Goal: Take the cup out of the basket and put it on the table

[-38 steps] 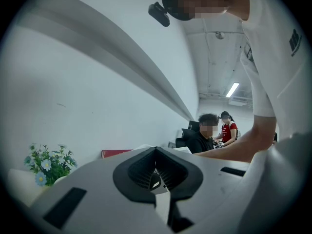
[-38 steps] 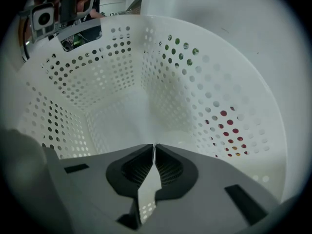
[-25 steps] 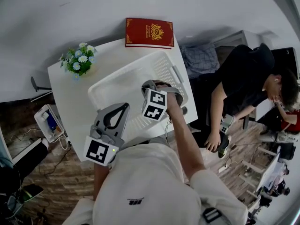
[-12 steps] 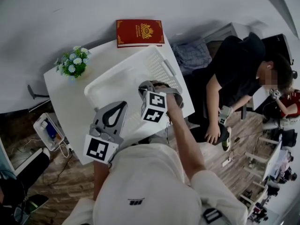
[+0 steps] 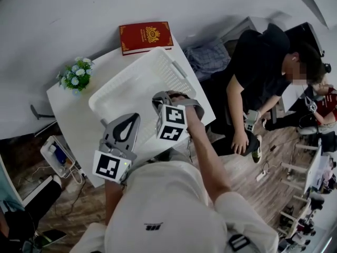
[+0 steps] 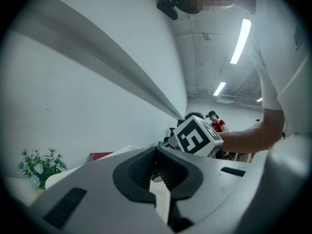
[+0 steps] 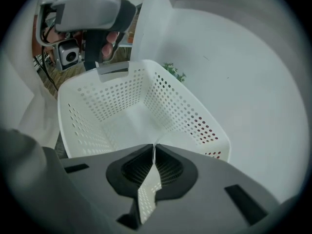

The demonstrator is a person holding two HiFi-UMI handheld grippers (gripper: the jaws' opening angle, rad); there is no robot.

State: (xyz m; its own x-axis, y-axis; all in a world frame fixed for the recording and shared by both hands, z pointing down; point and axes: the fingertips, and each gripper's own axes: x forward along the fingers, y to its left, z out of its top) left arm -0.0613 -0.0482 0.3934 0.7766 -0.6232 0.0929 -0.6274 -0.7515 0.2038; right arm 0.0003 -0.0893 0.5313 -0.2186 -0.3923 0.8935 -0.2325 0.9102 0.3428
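Note:
A white perforated basket (image 5: 131, 73) lies on the white table (image 5: 68, 104). Its inside (image 7: 122, 91) looks empty in the right gripper view, and no cup shows in any view. My right gripper (image 5: 157, 100) hangs over the basket's near right part, jaws shut with nothing between them (image 7: 154, 150). My left gripper (image 5: 130, 120) is held at the basket's near edge, also shut and empty (image 6: 157, 152). It also appears in the right gripper view as the left gripper (image 7: 92, 9) held above the basket's far rim. The right gripper's marker cube (image 6: 197, 136) shows beyond my left jaws.
A red book (image 5: 146, 37) lies at the table's far edge behind the basket. A small pot of flowers (image 5: 73, 78) stands at the table's left corner. A person in black (image 5: 263, 67) sits close to the table's right side. A white wall runs behind.
The head view has drifted, so the table and basket sit slightly further left and up. Both grippers keep their places at the basket, jaws still shut.

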